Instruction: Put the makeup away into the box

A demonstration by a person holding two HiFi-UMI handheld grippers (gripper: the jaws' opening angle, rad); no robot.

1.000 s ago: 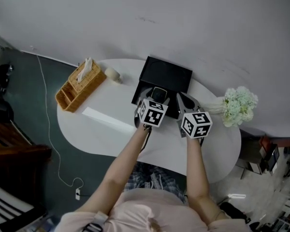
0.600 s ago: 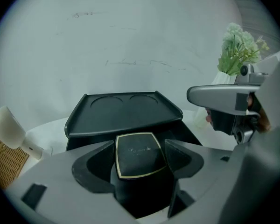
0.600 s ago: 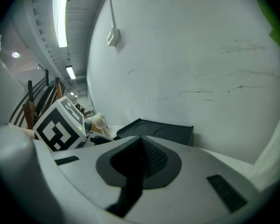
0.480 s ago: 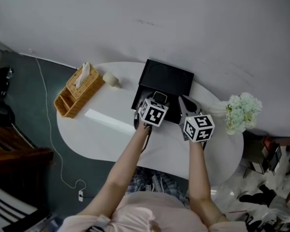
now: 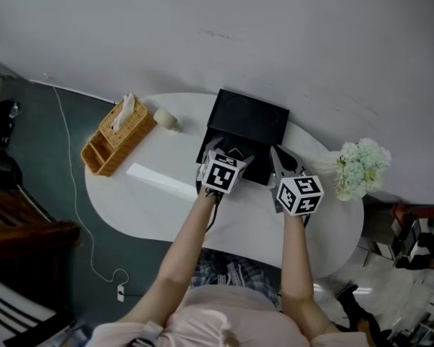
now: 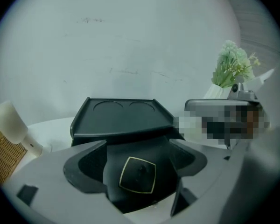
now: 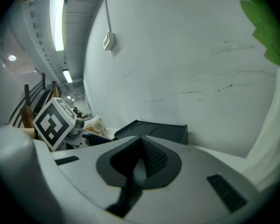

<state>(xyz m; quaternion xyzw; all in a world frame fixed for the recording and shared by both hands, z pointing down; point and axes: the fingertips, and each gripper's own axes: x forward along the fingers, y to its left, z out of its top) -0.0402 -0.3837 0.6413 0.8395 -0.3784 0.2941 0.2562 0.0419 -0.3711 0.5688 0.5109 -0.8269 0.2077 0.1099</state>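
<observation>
A black compact (image 6: 136, 174) with a gold square outline lies between the jaws of my left gripper (image 6: 137, 155), low at the front of the black box (image 5: 247, 118). The jaws have just been opening and stand wide, with dark gaps on both sides of the compact. The box's flat lid (image 6: 121, 115) with two round recesses rises just behind it. In the head view my left gripper (image 5: 228, 150) reaches over the box's near edge. My right gripper (image 5: 281, 157) hovers beside the box on the right, and its jaws (image 7: 142, 146) are shut with nothing in them.
On the white oval table (image 5: 152, 208) a wicker basket with tissues (image 5: 116, 132) stands at the left. A small cream bottle (image 5: 166, 118) sits near it, and a white strip (image 5: 159, 181) lies in front. A bunch of pale flowers (image 5: 360, 166) sits at the right edge.
The left gripper has tipped and drawn back slightly toward me, and the compact that showed above its marker cube is now mostly hidden in the head view. The right gripper has stayed put.
</observation>
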